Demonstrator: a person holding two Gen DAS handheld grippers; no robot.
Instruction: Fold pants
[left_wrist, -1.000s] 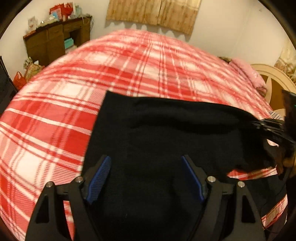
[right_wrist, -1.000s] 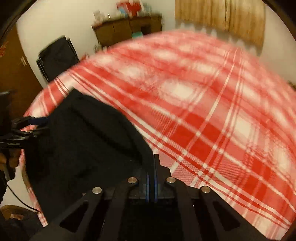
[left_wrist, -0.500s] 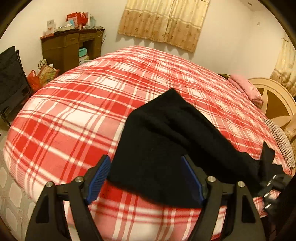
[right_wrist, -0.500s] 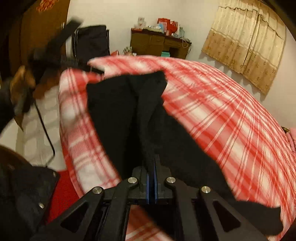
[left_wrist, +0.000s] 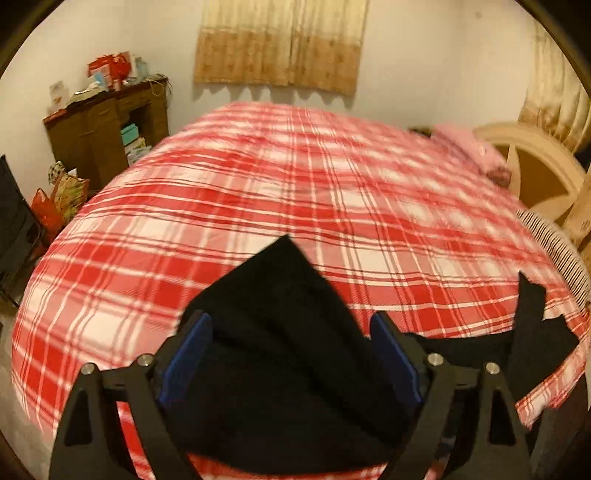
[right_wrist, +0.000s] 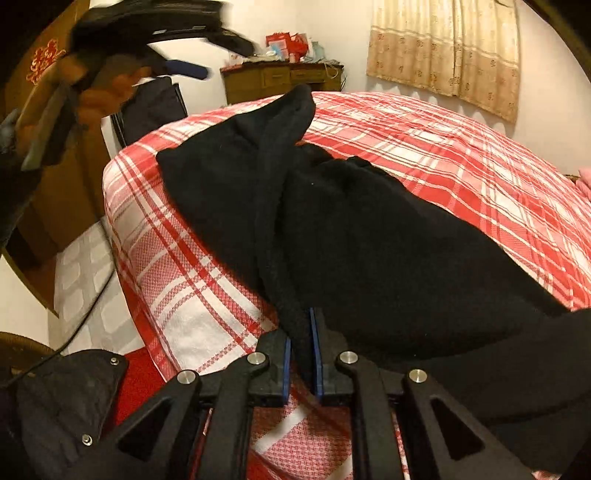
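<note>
Black pants (right_wrist: 369, 236) are seen lying in a loose heap on a bed covered with a red-and-white plaid blanket (left_wrist: 332, 192), close to the blanket's near edge. In the right wrist view, a long fold ridge runs from a raised tip at the far end down to the right claw (right_wrist: 301, 354). The blue pads (right_wrist: 314, 350) of this claw stand only slightly apart, having just been opening, with a narrow band of the black fabric between them; whether the pads still press on the cloth cannot be told.

In the left wrist view, the left claw (left_wrist: 291, 354) is shown with its blue-padded fingers (left_wrist: 188, 354) set wide apart, having just been opening further. The pants (left_wrist: 288, 332) appear between and beyond the fingers as a dark peak pointing away from the camera, and neither pad is seen pressing on the fabric. In the right wrist view, the same claw (right_wrist: 177, 62) is seen blurred and raised above the bed's corner, gripped by a hand (right_wrist: 92, 88).

In the background, a brown wooden cabinet (left_wrist: 107, 125) stands against the wall, beige curtains (left_wrist: 284, 40) hang beyond the bed, and a pink pillow (left_wrist: 469, 147) lies at the far right.
</note>
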